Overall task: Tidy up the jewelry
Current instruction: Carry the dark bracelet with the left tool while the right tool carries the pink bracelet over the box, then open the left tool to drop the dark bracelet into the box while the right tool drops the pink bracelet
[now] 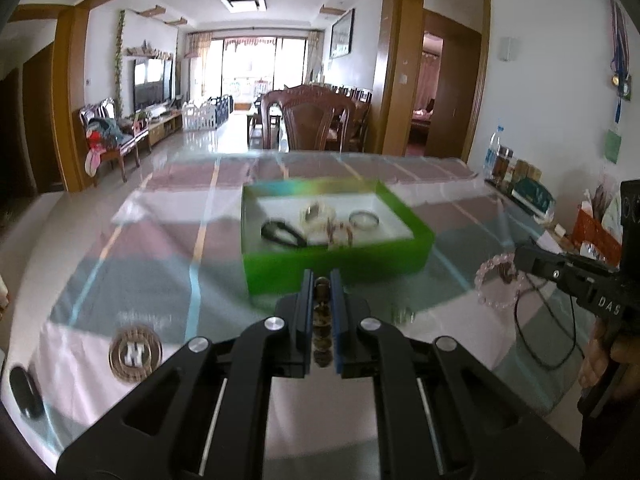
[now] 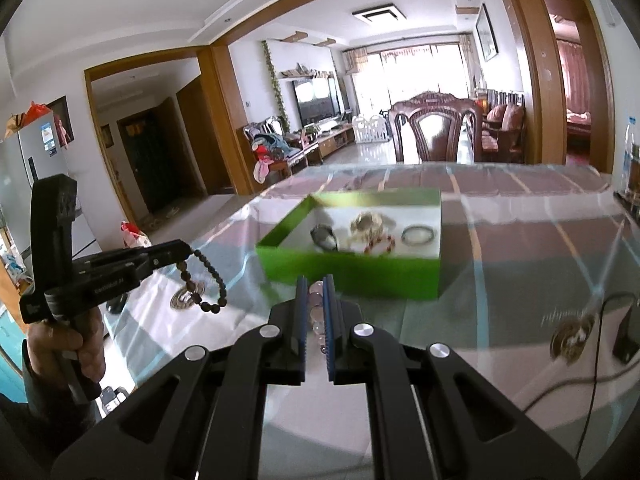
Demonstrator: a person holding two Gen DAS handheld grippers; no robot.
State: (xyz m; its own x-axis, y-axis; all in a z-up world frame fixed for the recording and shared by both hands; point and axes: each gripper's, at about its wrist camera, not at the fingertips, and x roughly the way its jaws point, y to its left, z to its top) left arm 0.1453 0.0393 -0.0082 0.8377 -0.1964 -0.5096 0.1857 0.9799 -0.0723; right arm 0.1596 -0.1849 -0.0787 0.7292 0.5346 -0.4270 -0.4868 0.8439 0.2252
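The right tool [image 1: 520, 258] bears "DAS"; a round emblem [image 1: 135, 354] on the tablecloth shows "N".

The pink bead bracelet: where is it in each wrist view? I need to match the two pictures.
Left wrist view: the pink bead bracelet hangs at the right edge from the right gripper, over the glass table.
Right wrist view: the same bracelet sits bottom centre, pinched between that gripper's own fingers.
Shared landmark: the green box, just beyond the bracelet in both views.
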